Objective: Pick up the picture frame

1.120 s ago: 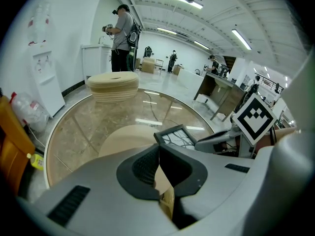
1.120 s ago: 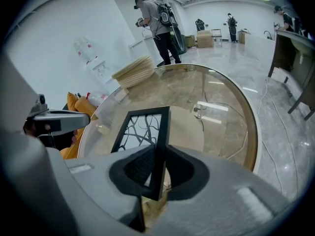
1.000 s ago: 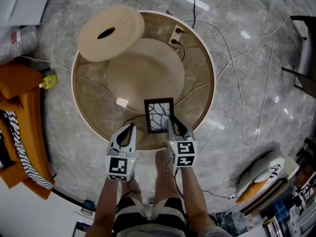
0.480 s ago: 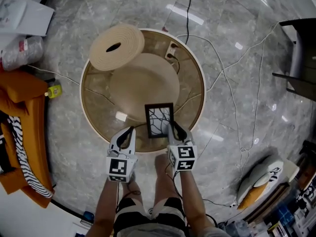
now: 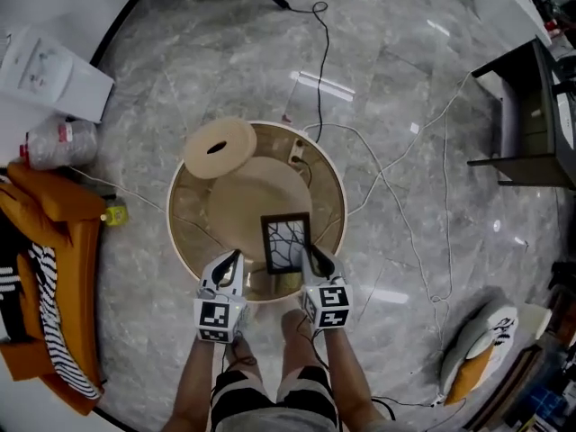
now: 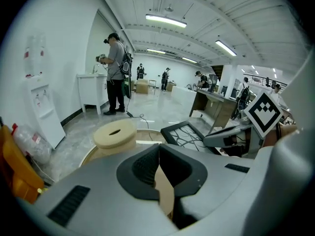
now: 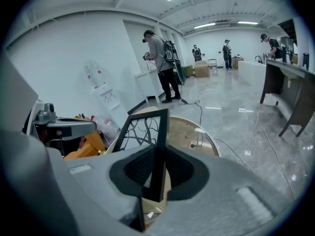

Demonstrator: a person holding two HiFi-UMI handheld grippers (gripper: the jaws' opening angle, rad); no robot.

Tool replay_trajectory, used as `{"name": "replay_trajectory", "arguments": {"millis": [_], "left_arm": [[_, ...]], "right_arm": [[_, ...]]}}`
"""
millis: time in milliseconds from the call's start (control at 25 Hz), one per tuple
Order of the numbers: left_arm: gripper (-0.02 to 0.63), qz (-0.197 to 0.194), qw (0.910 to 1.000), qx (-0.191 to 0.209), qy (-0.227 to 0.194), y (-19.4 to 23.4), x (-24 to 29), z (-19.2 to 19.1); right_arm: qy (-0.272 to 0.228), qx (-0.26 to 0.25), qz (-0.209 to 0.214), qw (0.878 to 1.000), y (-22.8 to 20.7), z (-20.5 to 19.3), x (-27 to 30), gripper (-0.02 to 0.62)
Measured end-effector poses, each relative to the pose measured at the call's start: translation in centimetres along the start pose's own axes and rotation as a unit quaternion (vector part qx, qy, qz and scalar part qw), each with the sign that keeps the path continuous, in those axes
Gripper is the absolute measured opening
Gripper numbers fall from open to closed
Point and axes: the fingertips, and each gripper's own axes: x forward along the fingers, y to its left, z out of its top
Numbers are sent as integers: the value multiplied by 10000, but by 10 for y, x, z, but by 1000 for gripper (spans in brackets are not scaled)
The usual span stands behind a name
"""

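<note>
Grips the black picture frame (image 5: 286, 243) by its right edge with the right hand-held gripper (image 5: 312, 259), jaws clamped on it, over the near side of the round tabletop (image 5: 337, 187). Holds the left hand-held gripper (image 5: 229, 264) just left of the frame, jaws pressed together on nothing.

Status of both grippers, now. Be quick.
Left gripper: closed, jaws together, nothing between them.
Right gripper: closed on the edge of the picture frame.
</note>
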Motion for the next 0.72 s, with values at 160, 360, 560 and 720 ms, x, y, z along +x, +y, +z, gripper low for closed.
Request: {"name": "replay_trajectory", "arguments": {"millis": [160,360,560,720], "left_arm": [[18,-5,9996,2,-297,-3,-22,49],[18,8,9978,151,-652,-7,-51,104],[18,-10,9937,350,-1064,-15,-84,165],[18,-52,9894,521,-1355,-23,-121,204]], "right_arm": [[-349,-103,-57,9993,8,48,-36,64],[-825,-171,-172,9963,18,103,-80,64],[-1319,-275,-288,9905,28,157,-128,64],[-1707,-379,-400,9838,44,193,-177,64]]}}
